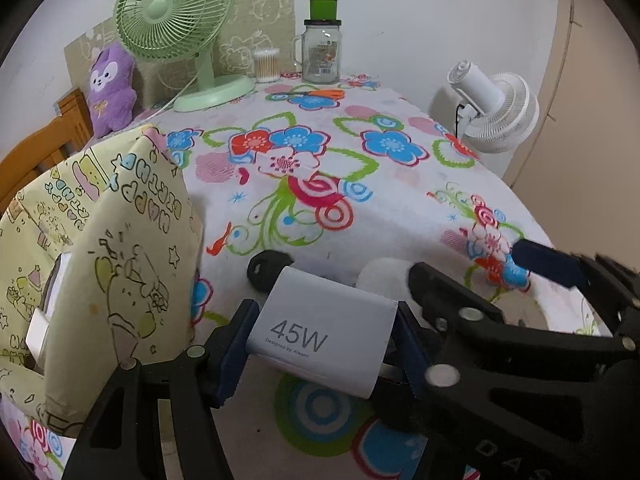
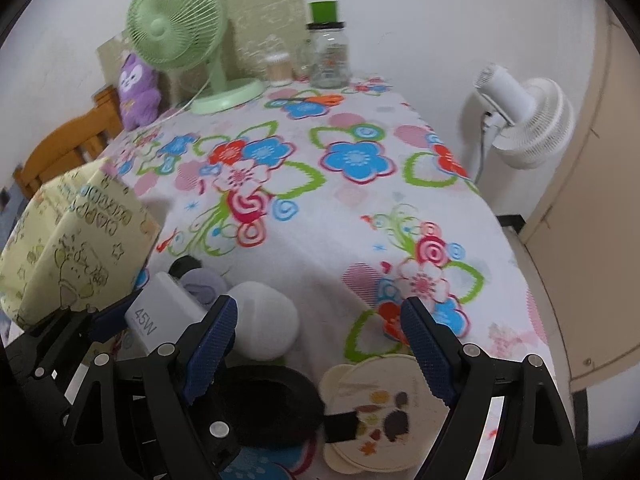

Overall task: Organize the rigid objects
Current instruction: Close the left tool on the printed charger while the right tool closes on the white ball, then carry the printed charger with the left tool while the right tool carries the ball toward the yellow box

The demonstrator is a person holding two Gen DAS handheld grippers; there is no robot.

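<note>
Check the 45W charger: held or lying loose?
Held: the left hand-held gripper clamps the 45W charger between its blue pads.

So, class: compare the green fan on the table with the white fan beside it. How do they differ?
The green fan stands on the tablecloth; the white fan stands off the table's right edge, lower down. The green fan shows its front grille to the camera; the white fan shows its motor housing and faces away. Both are caged fans, each with a cord.

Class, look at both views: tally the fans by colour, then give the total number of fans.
Green fan: 1
White fan: 1
Total: 2
</note>
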